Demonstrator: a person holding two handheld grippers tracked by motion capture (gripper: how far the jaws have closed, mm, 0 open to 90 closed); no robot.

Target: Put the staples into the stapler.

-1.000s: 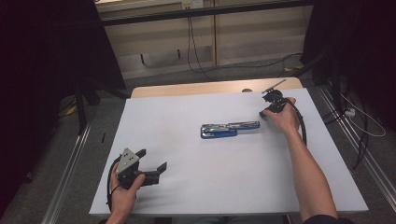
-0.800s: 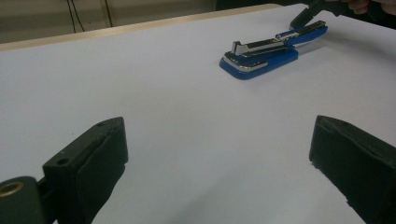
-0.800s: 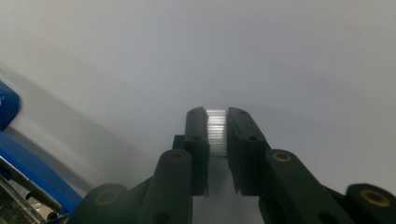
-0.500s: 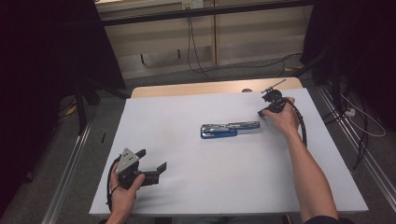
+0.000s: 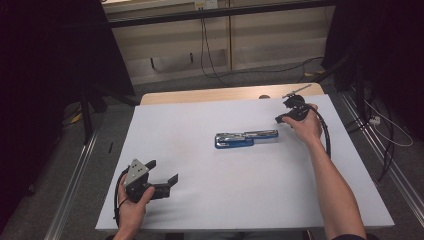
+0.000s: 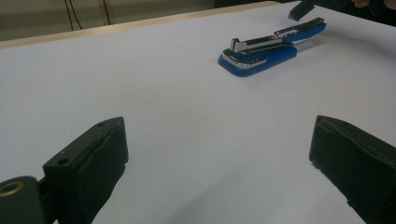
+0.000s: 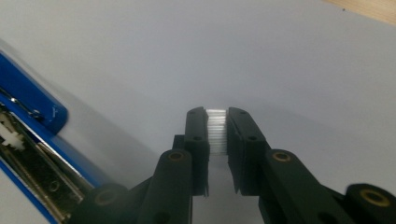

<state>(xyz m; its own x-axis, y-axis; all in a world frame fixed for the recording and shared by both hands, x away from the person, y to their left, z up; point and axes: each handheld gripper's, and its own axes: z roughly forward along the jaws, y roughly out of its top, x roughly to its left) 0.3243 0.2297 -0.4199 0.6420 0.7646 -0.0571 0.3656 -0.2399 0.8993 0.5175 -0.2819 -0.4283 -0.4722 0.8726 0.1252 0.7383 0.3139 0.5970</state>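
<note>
A blue stapler (image 5: 246, 138) is lying opened out flat near the middle of the white table (image 5: 200, 210), its glossy blue plastic base (image 6: 257, 59) toward the left and its long chrome magazine arm (image 5: 260, 133) stretching to the right. The left gripper view is showing the same stapler (image 6: 272, 47) at the far right, with a bright metal rail running along the top of its rounded base.

The right gripper (image 5: 281, 118) is hovering just beside the right tip of the stapler, the person's right hand (image 5: 305, 125) wrapped around its matte black body. In the right gripper view its jaws are clamping a small ridged, silvery block (image 7: 216, 131), probably a strip of staples, though the blur leaves that uncertain.

The left gripper (image 5: 167, 177) is resting at the near left of the table, well apart from the stapler, held by the left hand (image 5: 132, 207). Its blocky black jaws are standing wide apart with nothing between them.
</note>
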